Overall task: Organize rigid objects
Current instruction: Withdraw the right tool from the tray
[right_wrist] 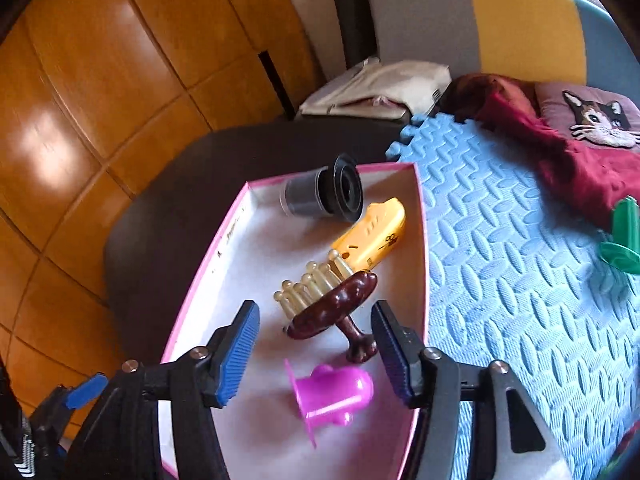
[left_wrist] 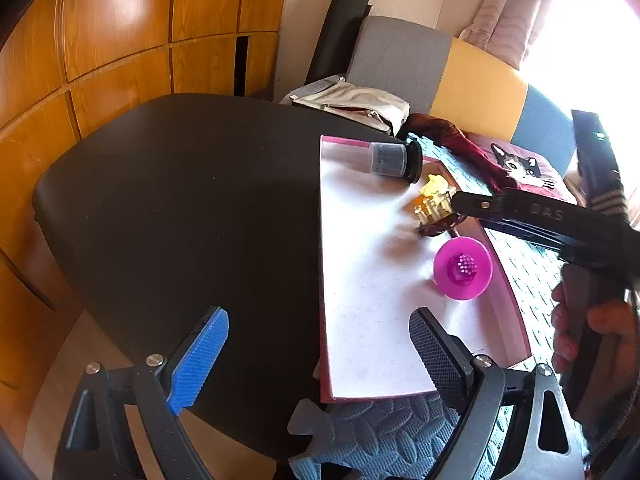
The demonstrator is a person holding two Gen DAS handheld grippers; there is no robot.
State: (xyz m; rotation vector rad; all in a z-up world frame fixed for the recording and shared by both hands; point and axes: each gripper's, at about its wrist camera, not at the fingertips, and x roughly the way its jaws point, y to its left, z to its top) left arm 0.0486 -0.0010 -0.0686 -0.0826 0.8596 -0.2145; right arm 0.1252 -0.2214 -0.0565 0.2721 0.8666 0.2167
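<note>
A white box with a pink rim point(left_wrist: 360, 332) point(right_wrist: 240, 248) lies on the black table. In it are a black-capped clear jar point(left_wrist: 394, 159) point(right_wrist: 324, 194) on its side, a yellow-orange case point(left_wrist: 434, 188) point(right_wrist: 372, 236), a brown massager with cream prongs point(left_wrist: 434, 216) point(right_wrist: 332, 308) and a magenta cup point(left_wrist: 462, 268) point(right_wrist: 332, 396). My right gripper point(right_wrist: 314, 332) point(left_wrist: 456, 208) is open over the box. The massager's handle lies between its pads, and they do not touch it. My left gripper point(left_wrist: 320, 356) is open and empty above the box's near left corner.
A blue foam mat point(right_wrist: 500, 260) lies to the right of the box, with a green plastic piece point(right_wrist: 622, 236) on it. A dark red cloth point(right_wrist: 560, 148) and a cat cushion point(right_wrist: 592, 116) lie behind. A hand point(left_wrist: 592, 332) holds the right gripper. Wooden cabinets point(left_wrist: 120, 40) stand at the left.
</note>
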